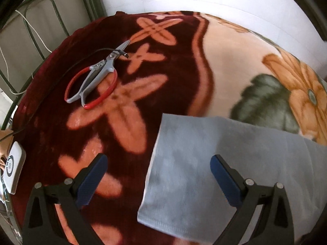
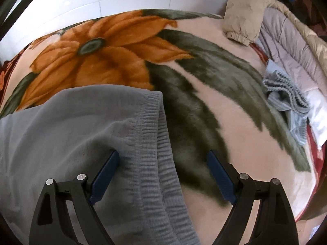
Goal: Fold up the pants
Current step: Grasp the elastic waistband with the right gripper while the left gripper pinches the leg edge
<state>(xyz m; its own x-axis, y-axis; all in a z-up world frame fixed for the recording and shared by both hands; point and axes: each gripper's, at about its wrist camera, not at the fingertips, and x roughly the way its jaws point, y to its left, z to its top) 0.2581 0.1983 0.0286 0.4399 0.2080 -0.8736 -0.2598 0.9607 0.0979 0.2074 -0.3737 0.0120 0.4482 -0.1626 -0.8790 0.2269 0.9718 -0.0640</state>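
Grey pants lie flat on a flowered blanket. In the left wrist view their leg end with a stitched hem (image 1: 204, 173) lies at lower right. My left gripper (image 1: 158, 161) is open above that leg's left edge; one finger hangs over the blanket, the other over the cloth. In the right wrist view the ribbed waistband (image 2: 155, 153) runs down the middle. My right gripper (image 2: 162, 157) is open and straddles the waistband, its left finger resting on the grey cloth. Neither holds anything.
Red-handled shears (image 1: 96, 79) and a black cable (image 1: 61, 75) lie on the dark red part of the blanket. A white device (image 1: 13, 167) sits at the left edge. Jackets (image 2: 245, 20) and a grey knit garment (image 2: 286, 100) are piled at right.
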